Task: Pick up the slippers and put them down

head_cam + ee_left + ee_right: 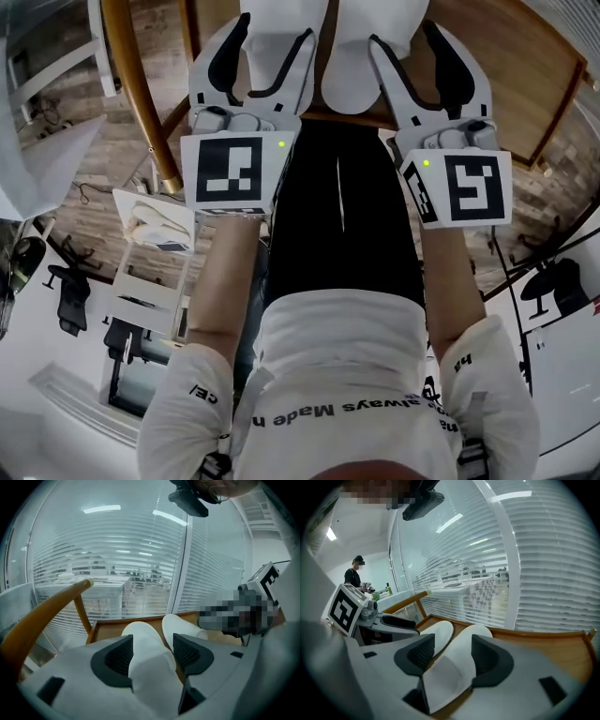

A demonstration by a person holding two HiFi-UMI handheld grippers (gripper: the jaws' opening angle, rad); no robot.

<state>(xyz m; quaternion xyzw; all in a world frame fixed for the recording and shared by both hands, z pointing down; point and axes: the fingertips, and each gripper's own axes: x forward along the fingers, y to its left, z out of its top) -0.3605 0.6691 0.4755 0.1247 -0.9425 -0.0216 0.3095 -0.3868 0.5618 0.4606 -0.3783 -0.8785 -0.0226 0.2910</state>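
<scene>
Far left in the head view: a curved wooden chair arm (141,94) and, below it in the picture, a white shelf unit (131,281) w/ a pale shoe in it.

Next comes the L gripper (265,42), its marker cube (234,171) facing up, the person's forearm behind it. Its jaws stand wide apart w/ the L slipper (150,667) lying lengthwise between them, rounded end pointing away. In the left gripper view the dark pads flank the slipper closely but don't look to be pressing on it (the gap on each side is slim). The slipper is white and rests on the wooden chair seat (112,630), which has a raised rim.

Just beside it to the right, side by side and approx parallel, lies the R slipper (457,667), also white, flat on the same seat. The R gripper (452,641) straddles it: jaws fully spread, pads clear of the slipper on both sides, nothing gripped. Its own marker cube (473,187) sits over the person's right forearm. Both grippers point forward & down.

Behind the seat is a glass wall w/ horizontal blinds (525,550). In the right gripper view, far bkgd at left, a person in a dark top (353,576) stands well apart from the chair.
</scene>
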